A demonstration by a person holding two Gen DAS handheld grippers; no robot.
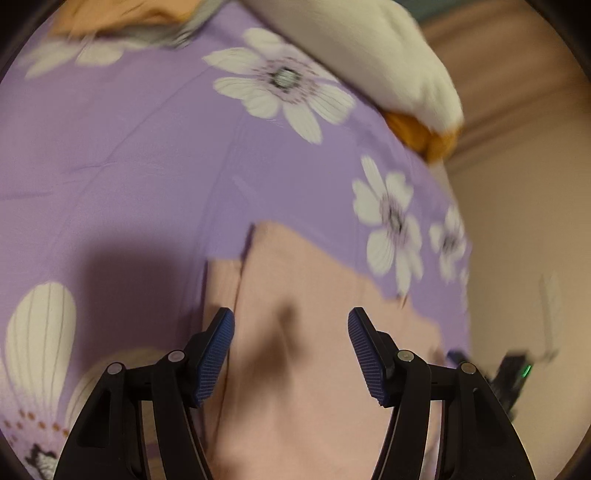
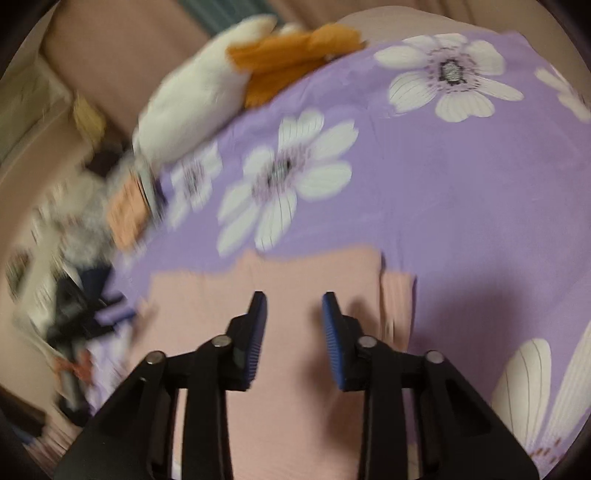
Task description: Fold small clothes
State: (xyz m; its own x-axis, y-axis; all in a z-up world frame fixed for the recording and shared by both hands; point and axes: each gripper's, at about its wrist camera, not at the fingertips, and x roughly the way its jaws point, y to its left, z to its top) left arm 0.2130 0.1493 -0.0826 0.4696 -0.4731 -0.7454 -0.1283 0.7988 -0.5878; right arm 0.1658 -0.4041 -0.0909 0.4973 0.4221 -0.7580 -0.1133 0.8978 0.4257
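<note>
A pale pink garment [image 1: 303,376] lies flat on a purple bedsheet with white flowers [image 1: 129,147]; a folded edge and a narrow strip show along its left side. My left gripper [image 1: 291,317] hovers over it, open wide, with nothing between the blue pads. In the right wrist view the same pink garment [image 2: 207,299] spreads below my right gripper [image 2: 294,299]. Its jaws stand a small gap apart, and no cloth is pinched between them. The picture is blurred.
A white cloth [image 1: 369,48] and an orange cloth [image 1: 417,133] lie at the sheet's far edge, also seen as white cloth [image 2: 192,110] and orange cloth [image 2: 295,55]. A blurred heap of clothes [image 2: 74,221] sits at the left. Another peach cloth [image 1: 110,14] lies at the top left.
</note>
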